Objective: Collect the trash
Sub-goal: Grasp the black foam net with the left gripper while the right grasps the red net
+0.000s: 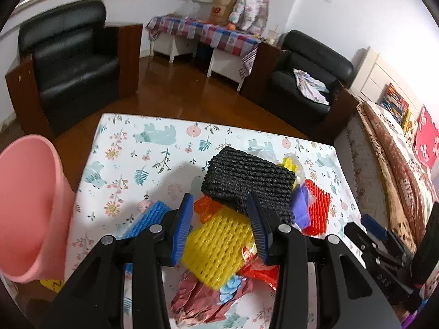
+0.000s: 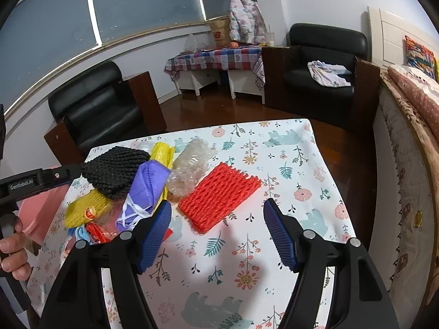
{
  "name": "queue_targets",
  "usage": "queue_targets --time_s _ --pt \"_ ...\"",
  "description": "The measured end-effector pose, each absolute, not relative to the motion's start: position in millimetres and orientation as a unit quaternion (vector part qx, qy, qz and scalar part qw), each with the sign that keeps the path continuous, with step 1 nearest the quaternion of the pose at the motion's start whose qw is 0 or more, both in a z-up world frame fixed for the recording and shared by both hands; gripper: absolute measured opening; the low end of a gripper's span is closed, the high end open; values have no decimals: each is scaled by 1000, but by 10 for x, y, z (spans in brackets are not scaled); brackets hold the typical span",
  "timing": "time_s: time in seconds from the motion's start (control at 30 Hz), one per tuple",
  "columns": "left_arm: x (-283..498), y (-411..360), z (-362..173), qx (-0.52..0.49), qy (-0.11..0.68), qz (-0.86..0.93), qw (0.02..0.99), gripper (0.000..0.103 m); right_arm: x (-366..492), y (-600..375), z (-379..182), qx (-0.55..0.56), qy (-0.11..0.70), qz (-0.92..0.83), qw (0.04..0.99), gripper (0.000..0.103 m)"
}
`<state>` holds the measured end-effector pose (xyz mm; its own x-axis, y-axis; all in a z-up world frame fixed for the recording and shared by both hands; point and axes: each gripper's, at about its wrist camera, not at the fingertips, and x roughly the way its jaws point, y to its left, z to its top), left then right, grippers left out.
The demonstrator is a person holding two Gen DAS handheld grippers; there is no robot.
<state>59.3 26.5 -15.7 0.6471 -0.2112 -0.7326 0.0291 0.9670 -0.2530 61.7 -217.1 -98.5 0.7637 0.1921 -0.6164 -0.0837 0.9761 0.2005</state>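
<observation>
Blue-padded left claw (image 1: 219,213) and right claw (image 2: 216,216) both gape wide, empty, above the foam nets.

Right half of the table (image 2: 315,235) lies bare and open to a gripper, while trash crowds the left half — black net (image 2: 115,171), purple mask (image 2: 148,186), red net (image 2: 219,201), yellow net (image 1: 219,246) — with the pink bin (image 1: 30,205) beside the left edge.

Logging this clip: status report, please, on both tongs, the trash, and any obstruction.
Left tongs open over yellow foam net. Right tongs open, empty, near red foam net. Trash heaped on table; pink bin at the table's edge. Nothing blocking.
</observation>
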Motion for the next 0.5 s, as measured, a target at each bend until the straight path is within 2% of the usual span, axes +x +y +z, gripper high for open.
queue_targets --time_s 0.3,0.33,0.37,0.4,0.47,0.5 --pt "787 241 -259 -140 439 -66 885 41 699 -2209 -1024 91 342 67 933 69" --pt "783 238 -260 -142 436 -71 886 39 702 -2214 -1031 91 344 66 932 69" --pt "782 229 -259 -141 432 -75 888 27 708 -2215 -1040 91 346 65 932 69" --pt "780 208 -254 -136 429 -77 890 20 717 -2219 -1053 92 348 64 931 69" --pt "761 184 -228 -130 418 -85 895 11 739 -2234 -1076 97 353 64 928 69" --pt "739 175 -205 -127 409 -87 899 10 745 -2243 -1087 100 354 63 928 69"
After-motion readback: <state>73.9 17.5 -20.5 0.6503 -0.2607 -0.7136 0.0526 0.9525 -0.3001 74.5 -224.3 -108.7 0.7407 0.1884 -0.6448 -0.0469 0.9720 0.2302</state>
